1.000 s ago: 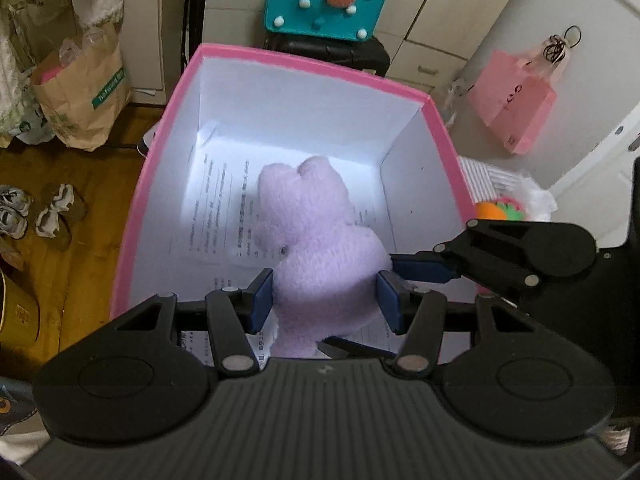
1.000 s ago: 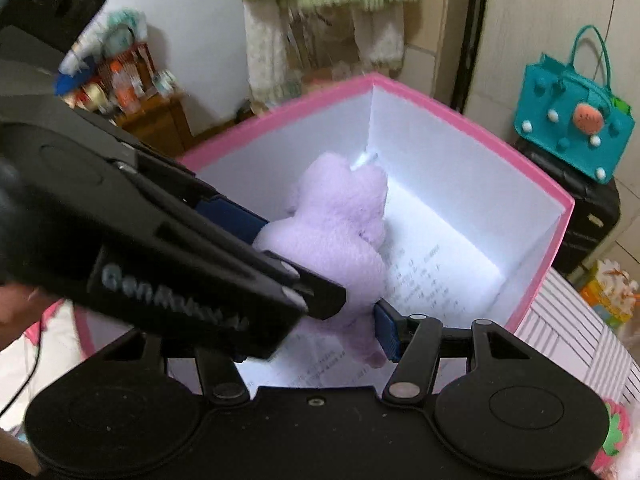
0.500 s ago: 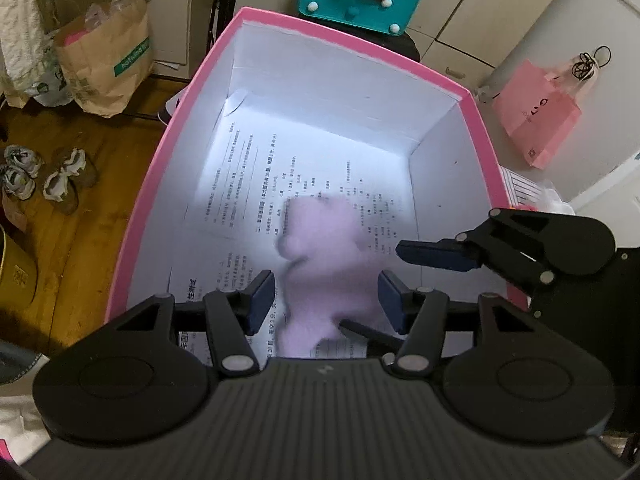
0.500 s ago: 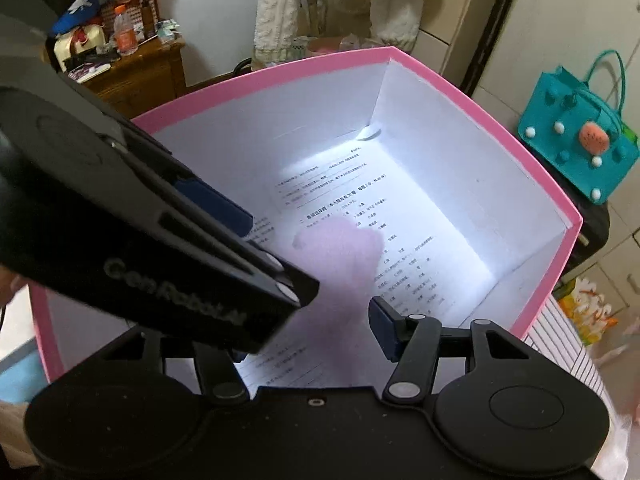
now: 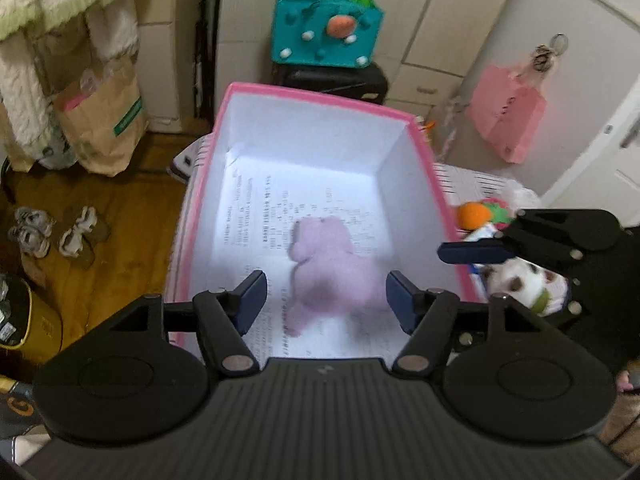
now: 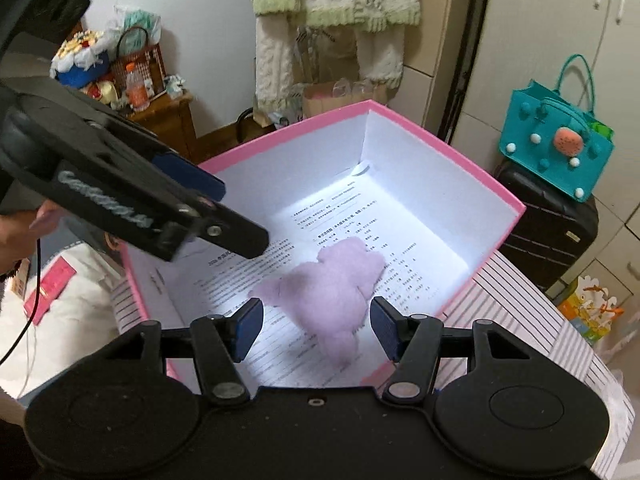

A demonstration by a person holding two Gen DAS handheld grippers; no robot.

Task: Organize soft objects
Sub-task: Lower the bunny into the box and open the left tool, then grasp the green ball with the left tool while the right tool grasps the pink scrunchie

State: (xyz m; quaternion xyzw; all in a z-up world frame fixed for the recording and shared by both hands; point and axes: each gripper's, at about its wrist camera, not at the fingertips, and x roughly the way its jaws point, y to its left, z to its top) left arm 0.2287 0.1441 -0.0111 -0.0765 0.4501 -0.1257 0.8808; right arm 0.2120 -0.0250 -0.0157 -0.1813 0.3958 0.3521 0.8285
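A lilac plush toy (image 5: 332, 268) lies on printed paper at the bottom of the pink box (image 5: 320, 98) with white inner walls. My left gripper (image 5: 326, 300) hovers above the box's near end. Its jaws are opening and nothing is between the pads. The plush (image 6: 336, 288) sits well below my right gripper (image 6: 316, 326), which is open and empty over the near rim (image 6: 134, 280). In the left wrist view one blue-padded finger (image 5: 472, 252) of the right gripper reaches over the box's right wall.
An orange and green soft toy (image 5: 476, 214) and a white spotted plush (image 5: 520, 280) lie right of the box on a striped surface (image 6: 540, 320). A teal bag (image 6: 556, 144) on a black suitcase (image 6: 548, 232) stands behind. Shoes (image 5: 52, 232) and a paper bag (image 5: 108, 120) are on the left floor.
The left gripper was shut on the plush over the box; it let go and the plush dropped to the bottom. Both grippers have risen and drawn back.
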